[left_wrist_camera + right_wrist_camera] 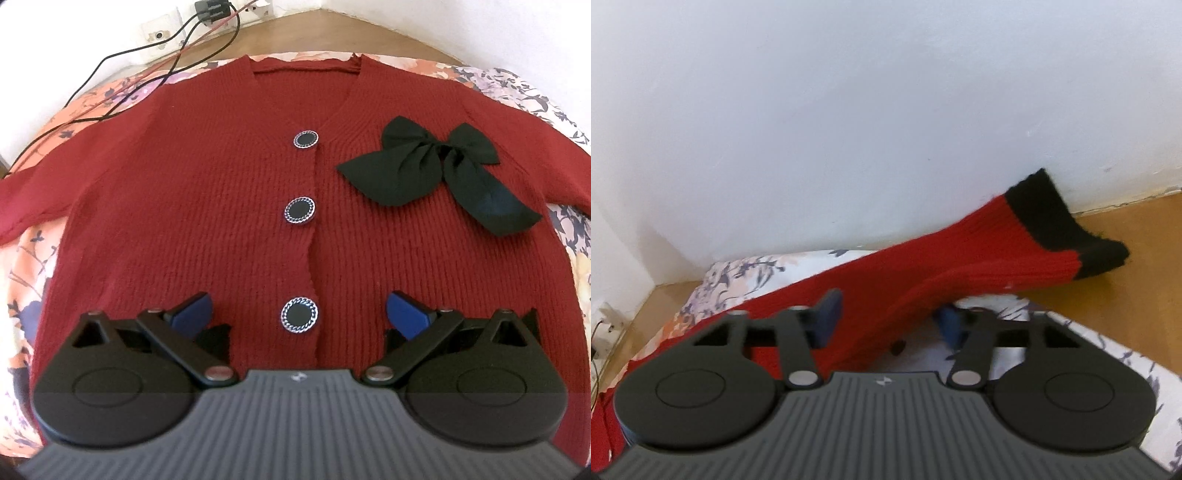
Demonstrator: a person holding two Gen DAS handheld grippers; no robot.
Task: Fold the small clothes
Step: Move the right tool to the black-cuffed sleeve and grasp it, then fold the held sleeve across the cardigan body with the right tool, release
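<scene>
The cardigan (229, 206) is spread face up on a floral sheet (33, 258), buttoned, neck away from the left gripper (299, 314), which is held wide open and empty over the hem. The sleeve (960, 258) is seen running ahead and rightward from the right gripper (886, 317), between whose parted fingers it passes; whether it is clamped cannot be told. This arm is judged nearer for folding it inward. Beyond are wooden floor (1126, 295) and white wall (849, 110).

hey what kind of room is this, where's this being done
Probably a bedroom or similar room at home: the red cardigan lies on a floral sheet spread low over a wooden floor, beside a white wall with sockets and cables.
</scene>
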